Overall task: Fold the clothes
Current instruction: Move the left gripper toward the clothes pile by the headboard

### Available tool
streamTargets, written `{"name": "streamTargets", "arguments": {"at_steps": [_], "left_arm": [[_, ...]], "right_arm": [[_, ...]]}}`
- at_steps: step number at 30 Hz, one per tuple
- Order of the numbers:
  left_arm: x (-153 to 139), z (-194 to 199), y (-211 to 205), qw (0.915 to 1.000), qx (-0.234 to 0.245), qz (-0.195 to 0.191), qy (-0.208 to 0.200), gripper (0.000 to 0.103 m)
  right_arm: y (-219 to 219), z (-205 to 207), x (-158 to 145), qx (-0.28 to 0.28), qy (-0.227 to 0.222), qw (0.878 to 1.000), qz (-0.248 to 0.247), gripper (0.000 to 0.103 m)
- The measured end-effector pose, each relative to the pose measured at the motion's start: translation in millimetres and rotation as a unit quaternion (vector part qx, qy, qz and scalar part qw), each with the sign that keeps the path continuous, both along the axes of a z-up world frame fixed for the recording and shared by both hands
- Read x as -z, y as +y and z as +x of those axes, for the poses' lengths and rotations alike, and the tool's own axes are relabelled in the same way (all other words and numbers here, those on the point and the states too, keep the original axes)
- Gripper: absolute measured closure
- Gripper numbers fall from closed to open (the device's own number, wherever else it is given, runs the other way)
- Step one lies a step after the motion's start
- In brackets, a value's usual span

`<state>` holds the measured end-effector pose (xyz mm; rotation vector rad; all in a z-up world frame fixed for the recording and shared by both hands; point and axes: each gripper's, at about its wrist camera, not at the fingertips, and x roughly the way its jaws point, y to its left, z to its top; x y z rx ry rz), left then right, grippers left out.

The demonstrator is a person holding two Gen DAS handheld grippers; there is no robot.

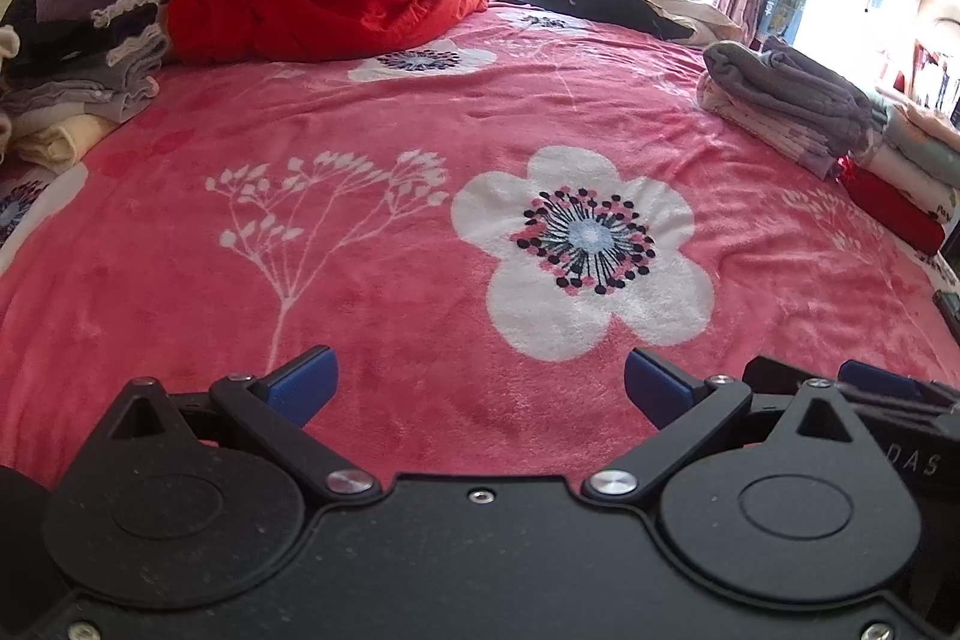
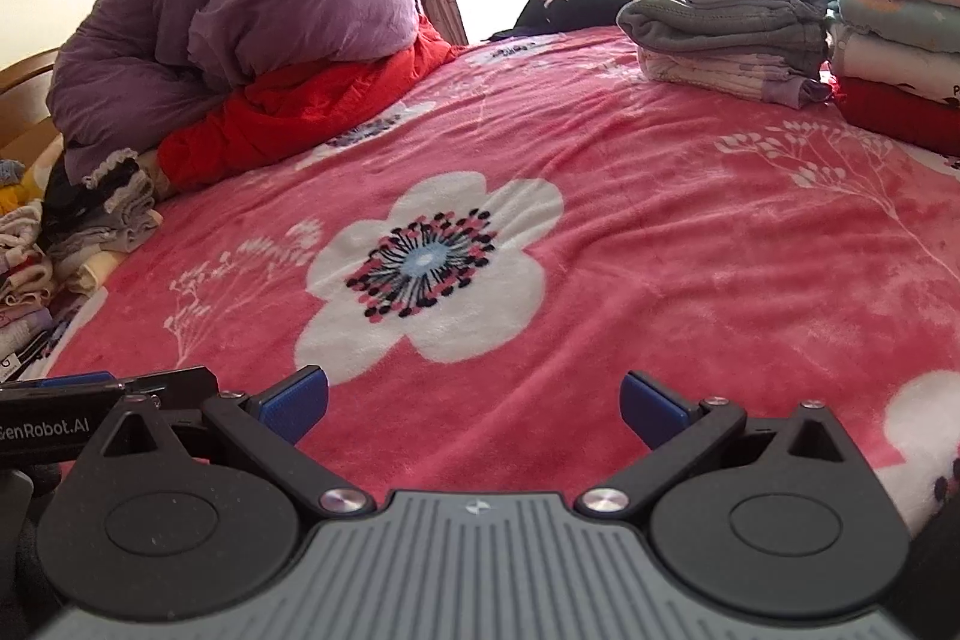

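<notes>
My left gripper (image 1: 480,388) hangs open over the pink floral blanket (image 1: 390,244), nothing between its blue pads. My right gripper (image 2: 474,403) is open too, low over the same blanket (image 2: 660,250), and empty. Folded clothes sit in stacks at the right: a grey-topped stack (image 2: 726,34) (image 1: 786,100) and a taller stack with a red piece at the bottom (image 2: 900,58) (image 1: 900,196). At the left edge lies a heap of unfolded clothes (image 1: 78,70) (image 2: 72,232). Each gripper shows at the edge of the other's view.
A purple quilt (image 2: 240,4) lies on a red one (image 2: 300,106) at the far left of the bed. Dark and cream garments (image 1: 618,1) lie at the far edge by a bright window. A wooden bedframe (image 2: 24,82) shows at the left.
</notes>
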<state>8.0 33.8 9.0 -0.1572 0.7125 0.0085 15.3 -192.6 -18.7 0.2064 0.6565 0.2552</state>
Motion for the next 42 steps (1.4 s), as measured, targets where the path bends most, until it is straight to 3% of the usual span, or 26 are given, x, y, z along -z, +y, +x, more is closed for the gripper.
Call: {"name": "streamTargets", "arguments": {"at_steps": [9, 13, 15, 21, 24, 28, 30, 33, 34, 35, 39, 42], "left_arm": [[-32, 0, 73, 0.9942, -0.083, -0.056, -0.041, 0.000], [-48, -5, 100, 0.9943, -0.092, -0.031, -0.044, 0.000], [-54, -8, 114, 0.9932, -0.105, -0.014, -0.049, 0.000], [-68, -14, 171, 0.9824, -0.173, -0.008, -0.070, 0.000], [-87, -20, 208, 0.9681, -0.231, 0.024, -0.093, 0.001], [-122, -33, 272, 0.9380, -0.316, 0.046, -0.135, 0.005], [-138, -36, 301, 0.9234, -0.346, 0.054, -0.158, 0.015], [-156, -34, 340, 0.9074, -0.376, 0.057, -0.179, 0.033], [-160, -33, 352, 0.9021, -0.385, 0.059, -0.184, 0.034], [-163, -31, 363, 0.8970, -0.395, 0.063, -0.188, 0.034], [-171, -24, 406, 0.8810, -0.423, 0.062, -0.203, 0.034], [-172, -17, 433, 0.8746, -0.438, 0.057, -0.200, 0.034]], "right_arm": [[36, 22, -2, -0.060, -0.051, 0.997, 0.006, 0.000], [53, 42, 3, -0.103, -0.034, 0.994, 0.025, 0.000], [60, 51, 4, -0.112, -0.036, 0.993, 0.011, 0.000], [73, 78, 15, -0.143, -0.024, 0.989, 0.005, 0.000], [71, 85, 24, -0.156, -0.020, 0.987, 0.024, 0.000], [78, 86, 41, -0.178, -0.007, 0.984, 0.027, 0.000], [84, 79, 40, -0.196, -0.017, 0.980, 0.029, 0.001], [94, 69, 39, -0.221, -0.031, 0.974, 0.029, 0.022], [97, 65, 39, -0.220, -0.038, 0.975, 0.019, 0.030], [99, 62, 38, -0.218, -0.044, 0.975, 0.011, 0.031], [90, 68, 37, -0.195, -0.040, 0.980, 0.020, 0.026], [82, 75, 41, -0.174, -0.029, 0.984, 0.030, 0.021]]}}
